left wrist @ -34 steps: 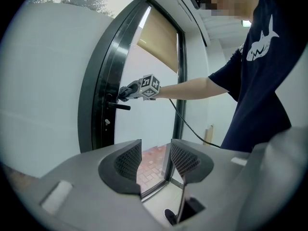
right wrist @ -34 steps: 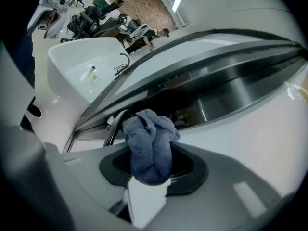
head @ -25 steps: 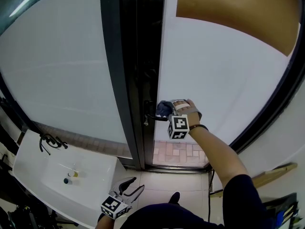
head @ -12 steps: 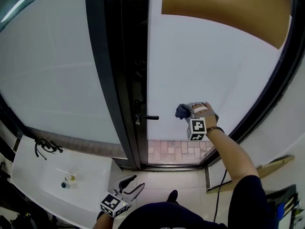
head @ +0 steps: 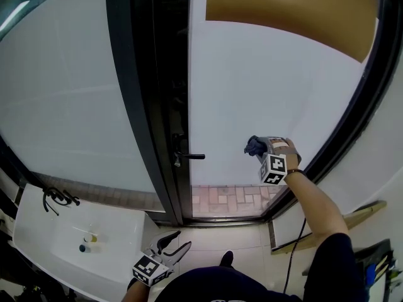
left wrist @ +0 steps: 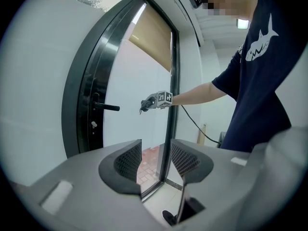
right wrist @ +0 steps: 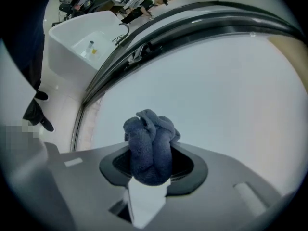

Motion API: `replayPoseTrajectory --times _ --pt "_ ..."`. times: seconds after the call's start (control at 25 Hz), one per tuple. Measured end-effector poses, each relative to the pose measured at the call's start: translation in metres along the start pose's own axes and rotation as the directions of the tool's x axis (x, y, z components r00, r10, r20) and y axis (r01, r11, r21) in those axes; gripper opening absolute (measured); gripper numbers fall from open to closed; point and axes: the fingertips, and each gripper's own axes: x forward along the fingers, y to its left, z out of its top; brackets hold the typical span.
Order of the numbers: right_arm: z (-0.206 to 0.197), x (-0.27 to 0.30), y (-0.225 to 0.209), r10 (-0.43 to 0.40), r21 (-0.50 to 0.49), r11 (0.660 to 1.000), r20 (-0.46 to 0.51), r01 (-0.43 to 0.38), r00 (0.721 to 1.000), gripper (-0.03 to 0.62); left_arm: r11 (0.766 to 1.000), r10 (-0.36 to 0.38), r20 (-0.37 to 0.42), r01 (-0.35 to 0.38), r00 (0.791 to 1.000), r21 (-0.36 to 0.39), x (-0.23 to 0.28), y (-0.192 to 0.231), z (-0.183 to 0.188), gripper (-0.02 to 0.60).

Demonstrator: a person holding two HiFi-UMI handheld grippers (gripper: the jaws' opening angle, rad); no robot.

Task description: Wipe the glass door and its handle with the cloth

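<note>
The frosted glass door (head: 252, 87) stands in a black frame, with its black lever handle (head: 189, 156) at the left edge. My right gripper (head: 258, 148) is shut on a bunched dark blue cloth (head: 253, 145), held up at the pane to the right of the handle. The right gripper view has the cloth (right wrist: 151, 146) bulging out of the jaws against the glass (right wrist: 226, 90). Low by the person's body, my left gripper (head: 177, 243) hangs open and holds nothing. Its own view looks past the spread jaws to the handle (left wrist: 108, 107) and the cloth (left wrist: 147, 102).
A white sink counter (head: 38, 222) with small bottles and black cables sits at the lower left. A clear strip at the door's foot shows brick paving (head: 233, 200). A brown panel (head: 283, 5) fills the top of the door. A wooden board (head: 359, 216) leans at the right.
My right gripper has carried the cloth rightward, from the handle out across the pane. The left gripper has stayed low and open.
</note>
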Motion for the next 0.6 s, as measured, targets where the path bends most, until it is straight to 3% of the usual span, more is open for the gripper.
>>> replayPoseTrajectory --times 0.16,0.36,0.44,0.6 --pt "0.065 -0.015 -0.017 -0.004 0.127 0.992 0.174 -0.019 0.985 0.152 1.000 0.001 -0.004 -0.001 1.000 0.001 0.000 0.002 -0.004 0.184" --pt "0.176 -0.026 -0.033 0.038 0.261 0.953 0.406 -0.156 0.913 0.152 1.000 0.021 0.003 -0.021 1.000 -0.005 -0.004 0.004 -0.004 0.184" --pt "0.214 -0.026 -0.041 0.050 0.329 0.916 0.473 -0.229 0.880 0.152 0.999 0.037 0.003 -0.037 0.999 -0.011 -0.008 0.005 -0.006 0.184" --pt "0.267 -0.009 -0.053 0.061 0.465 0.805 0.551 -0.368 0.832 0.152 0.997 0.076 -0.003 -0.076 0.997 -0.032 -0.018 0.009 -0.013 0.184"
